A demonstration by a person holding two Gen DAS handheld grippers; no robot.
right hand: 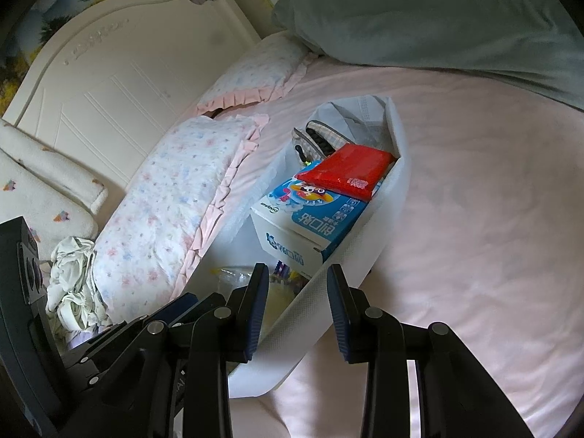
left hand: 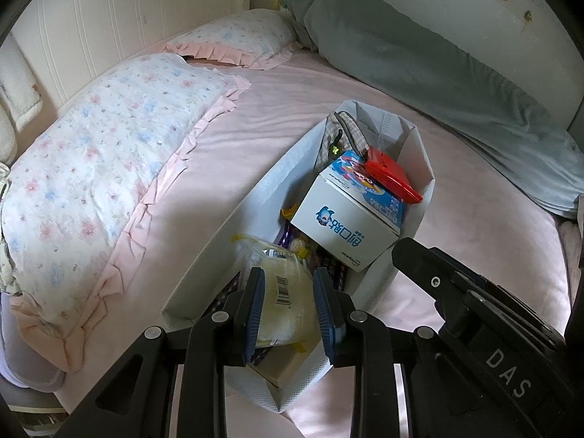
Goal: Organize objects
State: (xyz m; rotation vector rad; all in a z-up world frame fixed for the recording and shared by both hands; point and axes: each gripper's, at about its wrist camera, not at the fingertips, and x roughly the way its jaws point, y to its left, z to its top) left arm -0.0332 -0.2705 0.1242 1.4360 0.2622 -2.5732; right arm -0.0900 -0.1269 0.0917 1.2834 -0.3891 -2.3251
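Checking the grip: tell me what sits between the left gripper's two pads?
A yellowish plastic packet with a barcode, pinched over the white bag; the left wrist view shows it.

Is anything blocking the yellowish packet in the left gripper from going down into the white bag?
Partly. The left gripper holds the yellowish packet at the white bag's near end; the white-and-blue box and red packet fill the far end, not the spot below.
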